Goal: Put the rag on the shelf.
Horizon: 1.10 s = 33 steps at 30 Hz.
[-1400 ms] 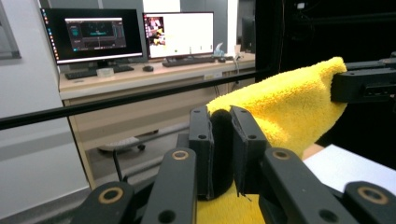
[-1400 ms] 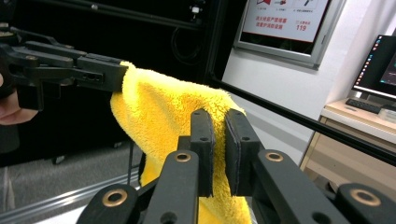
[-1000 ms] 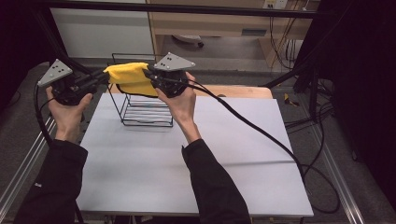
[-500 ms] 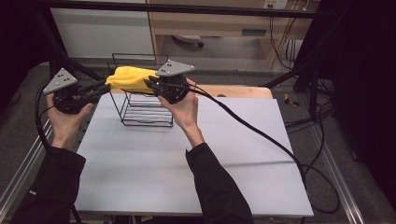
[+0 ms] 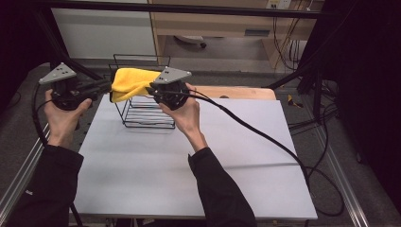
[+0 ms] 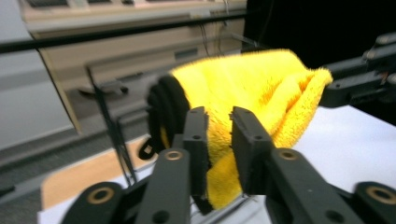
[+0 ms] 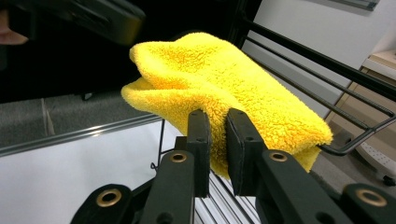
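Two claws of mine grip one yellow cloth [image 5: 130, 81] from opposite ends, above a black wire basket [image 5: 144, 111] on the white table [image 5: 189, 161].

My left claw [image 5: 108, 87] is clenched on the cloth's left end. In the left gripper view [image 6: 219, 140] the fabric is pinched between the two black jaws, with a fold hanging below them and the rest [image 6: 252, 88] bunching up ahead of them. Beyond it, to the right, the other claw reaches in from the edge.

My right claw [image 5: 152, 90] grasps the cloth's right end. In the right gripper view [image 7: 217, 144] the jaws are closed on the near edge of the cloth [image 7: 219, 88], which spreads away in front of them and drapes over the basket's top wire [image 7: 355, 140] to the right. Basket wires run just beneath the jaws.

Seen from above, the cloth stretches between both claws, over the basket's front upper part. My left hand [image 5: 64, 111] is off the table's left edge; my right hand [image 5: 187, 113] is just right of the basket. A cable [image 5: 265, 137] trails from the right claw across the table.
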Tool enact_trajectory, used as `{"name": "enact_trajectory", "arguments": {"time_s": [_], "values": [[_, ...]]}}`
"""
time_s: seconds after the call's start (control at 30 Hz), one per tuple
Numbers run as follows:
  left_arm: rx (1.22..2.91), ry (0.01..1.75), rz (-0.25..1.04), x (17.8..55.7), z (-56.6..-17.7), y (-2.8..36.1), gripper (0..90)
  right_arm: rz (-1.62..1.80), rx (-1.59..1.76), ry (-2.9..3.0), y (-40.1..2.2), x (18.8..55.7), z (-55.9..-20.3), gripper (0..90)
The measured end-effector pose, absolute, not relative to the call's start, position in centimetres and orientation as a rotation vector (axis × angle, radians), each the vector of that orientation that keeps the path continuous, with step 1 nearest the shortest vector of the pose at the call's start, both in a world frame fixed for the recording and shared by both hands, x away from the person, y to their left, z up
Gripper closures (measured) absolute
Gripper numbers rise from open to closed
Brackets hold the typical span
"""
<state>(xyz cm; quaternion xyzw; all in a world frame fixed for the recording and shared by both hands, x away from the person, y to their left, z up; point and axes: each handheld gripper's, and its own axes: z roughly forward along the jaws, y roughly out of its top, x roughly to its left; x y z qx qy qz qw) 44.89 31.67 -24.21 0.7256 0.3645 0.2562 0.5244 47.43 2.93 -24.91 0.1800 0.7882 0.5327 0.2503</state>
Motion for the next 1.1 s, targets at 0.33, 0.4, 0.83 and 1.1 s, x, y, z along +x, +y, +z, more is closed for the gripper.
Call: {"name": "enact_trajectory", "arguments": {"time_s": [0.33,0.4,0.83,1.1], "values": [[1.807,0.903,0.627,46.2,-26.6,30.3,88.2,1.521,0.526,2.193,2.3,47.0,-25.4,68.0],[1.822,0.900,0.634,46.3,-26.8,30.0,88.7,1.542,0.525,2.185,2.3,46.9,-25.4,66.0],[1.835,0.917,0.619,46.8,-28.3,29.8,89.2,1.437,0.710,2.218,2.4,49.5,-28.5,89.6],[1.812,0.943,0.621,47.5,-28.6,29.4,84.9,1.447,0.692,2.203,2.2,49.6,-28.7,82.7]]}}
